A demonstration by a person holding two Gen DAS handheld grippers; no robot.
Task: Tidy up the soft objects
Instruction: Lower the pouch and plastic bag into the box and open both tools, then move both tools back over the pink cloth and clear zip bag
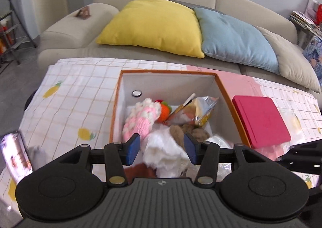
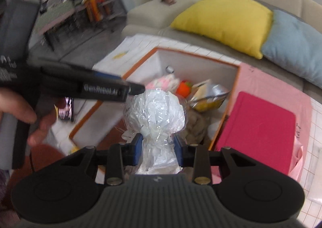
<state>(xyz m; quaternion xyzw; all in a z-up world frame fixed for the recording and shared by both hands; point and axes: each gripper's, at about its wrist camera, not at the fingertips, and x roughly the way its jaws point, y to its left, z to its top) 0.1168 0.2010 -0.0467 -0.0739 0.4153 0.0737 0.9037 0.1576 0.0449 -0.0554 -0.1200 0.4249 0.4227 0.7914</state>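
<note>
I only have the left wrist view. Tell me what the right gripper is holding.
Observer: The right gripper is shut on the neck of a clear plastic bag stuffed with something white.
Operator: Say where that bag is relative to the box.
Observer: Its bulging top sits in front of the open orange-rimmed box, apparently above its near end and not yet inside.
Operator: Report where my left gripper is from that side.
Observer: The left gripper reaches in from the left, its tip next to the bag's top. I cannot tell if they touch.
</note>
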